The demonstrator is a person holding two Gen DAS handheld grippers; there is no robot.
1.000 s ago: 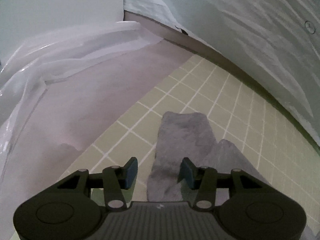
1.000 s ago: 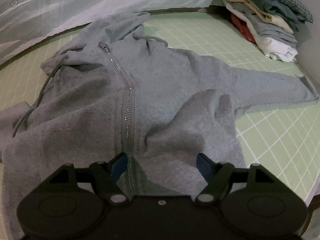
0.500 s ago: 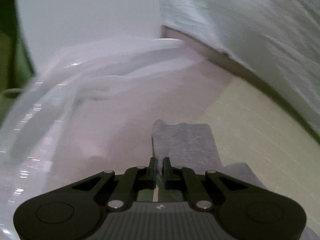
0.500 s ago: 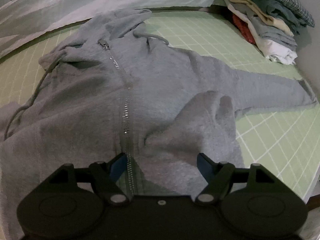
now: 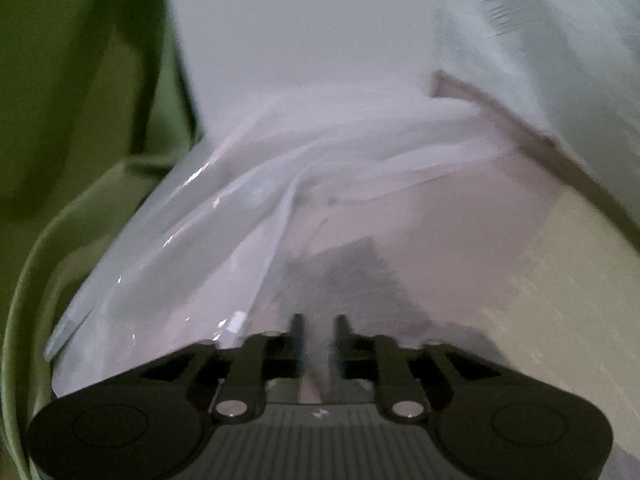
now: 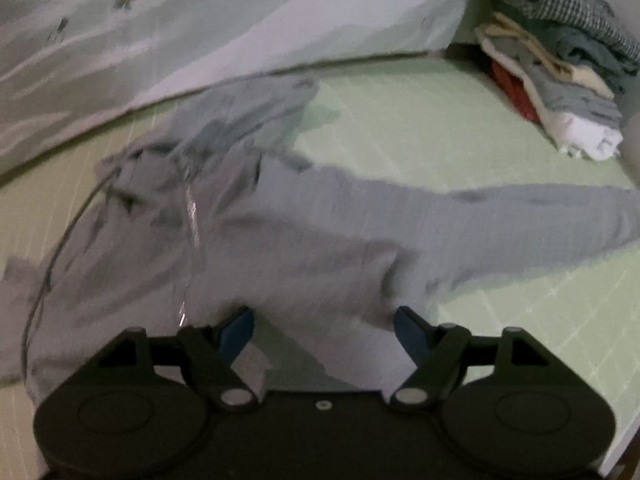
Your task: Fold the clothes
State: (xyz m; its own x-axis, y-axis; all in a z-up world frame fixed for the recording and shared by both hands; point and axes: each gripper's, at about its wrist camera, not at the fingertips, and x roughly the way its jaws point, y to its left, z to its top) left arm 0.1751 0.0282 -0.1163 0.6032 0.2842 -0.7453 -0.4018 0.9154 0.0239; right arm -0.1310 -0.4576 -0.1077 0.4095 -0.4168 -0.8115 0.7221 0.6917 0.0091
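Observation:
A grey zip hoodie (image 6: 300, 240) lies face up on the green grid mat (image 6: 400, 120), blurred by motion. Its zipper (image 6: 192, 216) runs down the left half, and one sleeve (image 6: 520, 216) stretches out to the right. My right gripper (image 6: 324, 328) hovers open over the lower front of the hoodie with nothing held. In the left wrist view, my left gripper (image 5: 318, 344) is shut on the other grey sleeve (image 5: 352, 272), whose cuff hangs out past the fingertips.
A stack of folded clothes (image 6: 560, 92) sits at the mat's far right corner. Pale printed bedding (image 6: 200, 20) borders the far side. A clear plastic sheet (image 5: 200, 240) and a green surface (image 5: 60, 120) lie to the left of the left gripper.
The left gripper closed on the sleeve cuff and has carried it up and leftward. The hoodie body has shifted and wrinkled in the right view. The right gripper stays open.

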